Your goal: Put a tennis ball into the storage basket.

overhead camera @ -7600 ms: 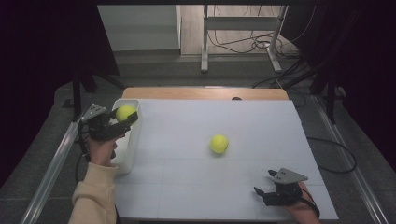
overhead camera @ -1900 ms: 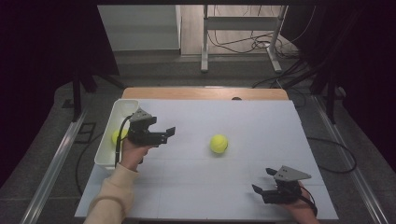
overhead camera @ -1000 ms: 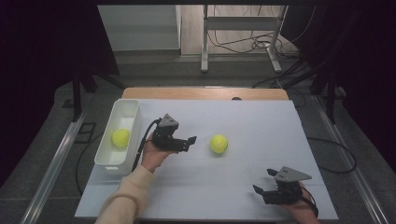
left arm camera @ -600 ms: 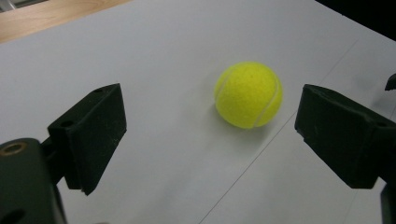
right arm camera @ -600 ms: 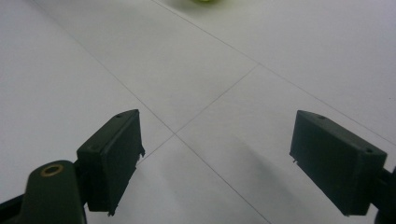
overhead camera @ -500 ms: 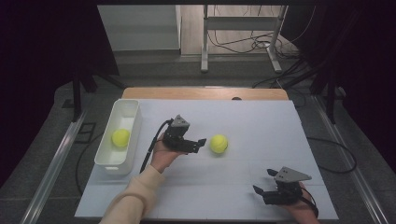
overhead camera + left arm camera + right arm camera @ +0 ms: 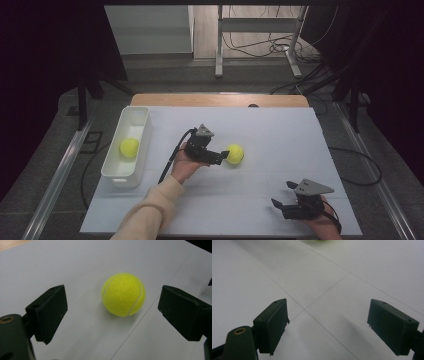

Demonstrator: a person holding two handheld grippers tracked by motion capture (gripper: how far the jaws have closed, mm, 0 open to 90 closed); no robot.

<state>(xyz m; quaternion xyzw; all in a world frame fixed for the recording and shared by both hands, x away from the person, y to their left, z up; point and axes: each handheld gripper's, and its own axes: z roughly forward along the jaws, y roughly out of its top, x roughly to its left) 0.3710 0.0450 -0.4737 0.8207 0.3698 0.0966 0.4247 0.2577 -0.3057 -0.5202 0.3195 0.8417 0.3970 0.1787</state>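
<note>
Two black jaws of the left gripper (image 7: 112,315) are spread wide in the left gripper view, one at the lower left and one at the right edge of the frame. Nothing is clamped between them. A yellow tennis ball (image 7: 123,294) is seen just beyond the jaw tips, centred in the gap, resting on the white table (image 7: 62,262) and touched by neither pad. A white seam is visible curving down the ball's right side, and a thin line in the table surface runs diagonally under it.

In the high view the left gripper (image 7: 226,156) is placed at the centre of the frame, pointed to the right, with the ball (image 7: 234,153) just at its tips. The gripper is carried by a left hand (image 7: 186,165) with a cream sleeve (image 7: 145,215) entering from the bottom edge. A black cable (image 7: 172,155) is trailed from the gripper toward the lower left.

Further left, a white bin (image 7: 141,120) is set along the table's left edge, and a second tennis ball (image 7: 129,147) is seen lying inside it.

At the lower right of the high view the right gripper (image 7: 283,196) is held low by the right hand (image 7: 324,225), well apart from the ball, a grey plate on top. In the right gripper view its jaws are spread wide over bare table (image 7: 324,285) with nothing between them; a yellow-green sliver is cut off at the top edge.
</note>
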